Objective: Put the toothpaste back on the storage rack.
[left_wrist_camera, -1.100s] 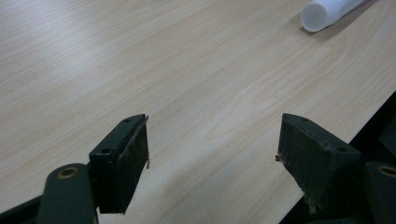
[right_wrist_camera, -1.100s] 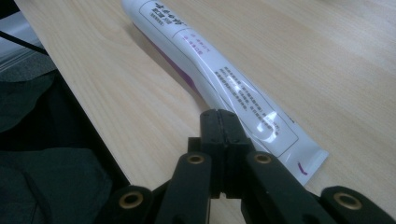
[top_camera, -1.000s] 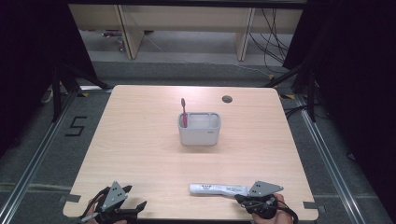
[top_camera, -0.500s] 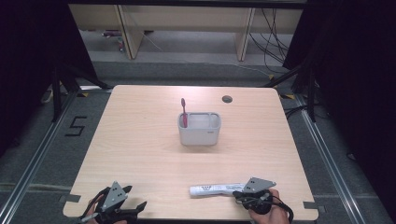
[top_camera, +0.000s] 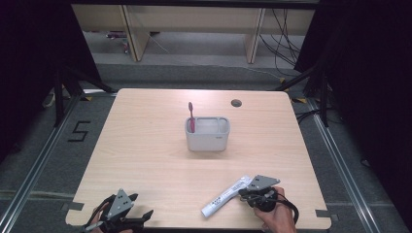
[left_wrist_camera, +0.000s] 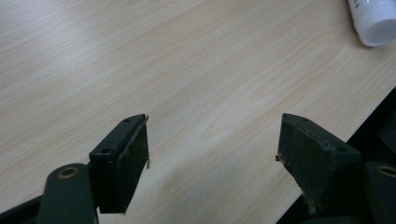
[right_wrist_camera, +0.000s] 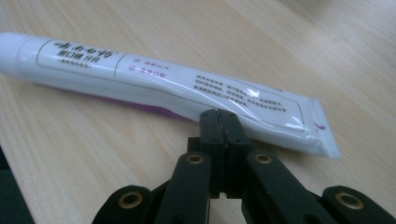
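A white toothpaste tube (top_camera: 224, 197) lies slantwise near the table's front edge, right of centre. My right gripper (top_camera: 242, 193) is shut with nothing between its jaws. Its closed tips (right_wrist_camera: 223, 116) touch the side of the tube (right_wrist_camera: 154, 81) near the crimped end. My left gripper (top_camera: 145, 216) rests at the front left, open, its jaws (left_wrist_camera: 215, 140) wide apart over bare wood. The tube's cap end (left_wrist_camera: 376, 18) lies far off at the upper right of the left gripper view. A grey holder (top_camera: 208, 138) at mid-table has a pink toothbrush (top_camera: 191, 116) standing in its left side.
The wooden table (top_camera: 145, 145) has a round cable hole (top_camera: 236, 103) at the back right. Its front edge runs just beside both grippers. Metal rails and dark floor surround the table.
The right gripper has moved left and toward the front edge, still shut. The tube has swung from lying along the front edge to a slant, cap end nearer the edge. The left gripper has stayed put.
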Available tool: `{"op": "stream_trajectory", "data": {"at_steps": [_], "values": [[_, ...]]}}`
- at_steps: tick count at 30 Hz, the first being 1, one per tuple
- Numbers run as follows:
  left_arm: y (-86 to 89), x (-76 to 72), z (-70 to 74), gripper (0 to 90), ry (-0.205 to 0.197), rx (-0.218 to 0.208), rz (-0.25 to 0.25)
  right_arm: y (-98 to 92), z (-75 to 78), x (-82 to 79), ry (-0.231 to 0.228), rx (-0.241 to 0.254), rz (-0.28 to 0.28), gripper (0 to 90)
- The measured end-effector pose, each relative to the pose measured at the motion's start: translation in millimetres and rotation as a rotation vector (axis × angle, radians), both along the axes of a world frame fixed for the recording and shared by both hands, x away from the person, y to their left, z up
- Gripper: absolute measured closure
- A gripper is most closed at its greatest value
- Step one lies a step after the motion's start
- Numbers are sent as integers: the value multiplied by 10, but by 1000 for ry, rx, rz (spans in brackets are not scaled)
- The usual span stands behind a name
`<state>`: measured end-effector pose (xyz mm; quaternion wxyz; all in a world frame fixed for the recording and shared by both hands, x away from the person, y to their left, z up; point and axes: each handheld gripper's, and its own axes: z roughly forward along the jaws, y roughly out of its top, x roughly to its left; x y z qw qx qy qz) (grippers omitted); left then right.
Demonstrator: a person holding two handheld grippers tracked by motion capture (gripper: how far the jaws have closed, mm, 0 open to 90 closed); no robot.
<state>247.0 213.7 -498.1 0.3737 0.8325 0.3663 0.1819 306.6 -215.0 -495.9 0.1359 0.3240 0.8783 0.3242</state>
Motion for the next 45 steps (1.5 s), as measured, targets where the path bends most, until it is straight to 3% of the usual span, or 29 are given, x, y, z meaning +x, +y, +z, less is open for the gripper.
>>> {"op": "stream_trajectory", "data": {"at_steps": [3,4,6,10,11,13,15,16,17,20,23,25,30,31,32,36,38,41,45], "values": [[-13,3,-13,243,-2,-27,5,52,-16,49,-14,-1,5,900],[-13,1,-16,243,-1,-26,6,62,-5,58,9,-10,12,900],[-3,4,-13,243,-1,-19,2,93,-24,92,-17,-4,19,900],[-14,-1,-17,244,8,-26,11,128,-10,134,5,-8,15,898],[-13,-2,-18,244,7,-22,9,137,-14,157,-14,-11,26,897],[0,9,-8,245,12,2,7,155,-10,177,1,-13,28,898],[-6,8,-21,246,10,-20,10,181,-18,191,4,-11,23,896],[8,8,-13,246,12,-2,2,188,-17,203,-1,-15,30,895],[-2,6,-19,247,10,-20,10,199,-17,219,-6,-17,49,894],[-7,8,-15,248,11,-19,11,226,6,238,1,-26,54,892],[7,8,-11,248,14,8,-1,263,13,252,9,-21,43,891],[-7,4,-10,249,15,-13,10,283,23,267,15,-27,50,890],[2,5,-2,249,14,8,6,349,16,308,17,-21,54,886],[3,7,-3,250,16,7,4,355,26,319,20,-36,60,885],[-12,-1,-16,249,11,-22,6,369,17,333,11,-29,78,885],[-11,-3,-5,251,14,-17,9,422,12,352,9,-34,76,879],[-11,-6,-15,251,9,-18,5,427,17,360,37,-43,82,861],[-13,-3,-10,251,7,-21,7,419,37,365,28,-42,91,829],[-12,-6,-14,251,10,-20,6,407,150,340,21,-13,58,727]]}}
